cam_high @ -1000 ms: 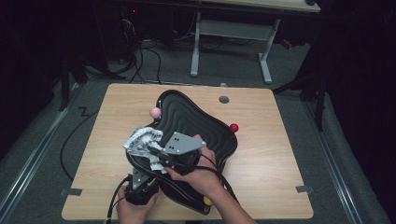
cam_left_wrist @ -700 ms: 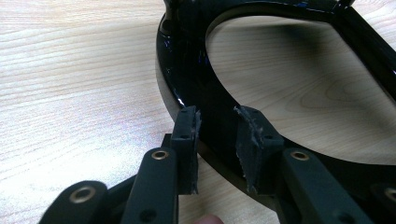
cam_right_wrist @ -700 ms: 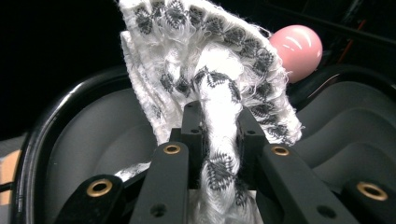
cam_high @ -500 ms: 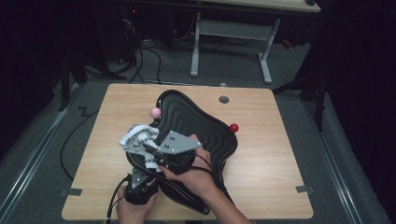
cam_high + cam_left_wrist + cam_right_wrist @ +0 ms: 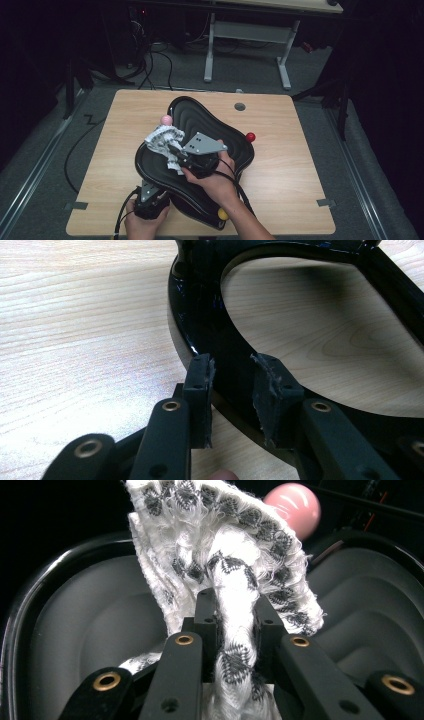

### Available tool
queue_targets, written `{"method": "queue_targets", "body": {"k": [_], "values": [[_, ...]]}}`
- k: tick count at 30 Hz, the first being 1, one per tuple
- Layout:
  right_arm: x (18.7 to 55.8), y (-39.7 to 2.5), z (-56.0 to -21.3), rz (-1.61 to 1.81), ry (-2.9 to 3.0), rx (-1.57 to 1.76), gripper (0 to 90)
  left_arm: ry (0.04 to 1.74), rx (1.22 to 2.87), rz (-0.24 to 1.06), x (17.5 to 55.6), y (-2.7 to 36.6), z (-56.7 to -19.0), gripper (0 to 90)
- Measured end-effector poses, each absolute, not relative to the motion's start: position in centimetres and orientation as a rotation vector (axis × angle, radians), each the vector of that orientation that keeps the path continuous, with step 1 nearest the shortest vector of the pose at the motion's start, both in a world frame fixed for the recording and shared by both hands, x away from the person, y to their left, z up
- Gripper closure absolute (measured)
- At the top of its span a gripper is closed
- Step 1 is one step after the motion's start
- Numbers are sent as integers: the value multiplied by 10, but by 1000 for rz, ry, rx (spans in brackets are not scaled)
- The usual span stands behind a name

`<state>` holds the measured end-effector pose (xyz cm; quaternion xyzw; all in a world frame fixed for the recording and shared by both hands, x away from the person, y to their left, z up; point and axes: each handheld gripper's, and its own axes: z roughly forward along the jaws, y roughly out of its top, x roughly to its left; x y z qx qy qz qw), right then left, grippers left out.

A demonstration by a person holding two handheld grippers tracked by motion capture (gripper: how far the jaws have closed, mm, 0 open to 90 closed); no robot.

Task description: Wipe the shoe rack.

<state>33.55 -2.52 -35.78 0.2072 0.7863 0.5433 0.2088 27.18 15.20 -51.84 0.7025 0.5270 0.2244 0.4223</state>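
Black tray (image 5: 220,125) on wooden table (image 5: 300,165); right claw (image 5: 232,605) clamps cloth (image 5: 225,540), left claw (image 5: 232,372) grips its rim.

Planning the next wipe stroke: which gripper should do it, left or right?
Right. The right gripper already clamps the cloth over the black tray; the left gripper is busy pinching the tray's near rim, steadying it.

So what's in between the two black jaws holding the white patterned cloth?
A bunched fold of the white patterned cloth, pinched by the right gripper in the right gripper view.
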Motion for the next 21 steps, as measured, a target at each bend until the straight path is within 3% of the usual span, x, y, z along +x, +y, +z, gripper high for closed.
{"method": "queue_targets", "body": {"k": [9,21], "values": [[298,-18,-359,1561,2297,343,784,1322,1759,563,272,152,-518,691],[318,-80,-386,1508,2251,576,785,1325,1755,566,272,152,-518,691]]}}
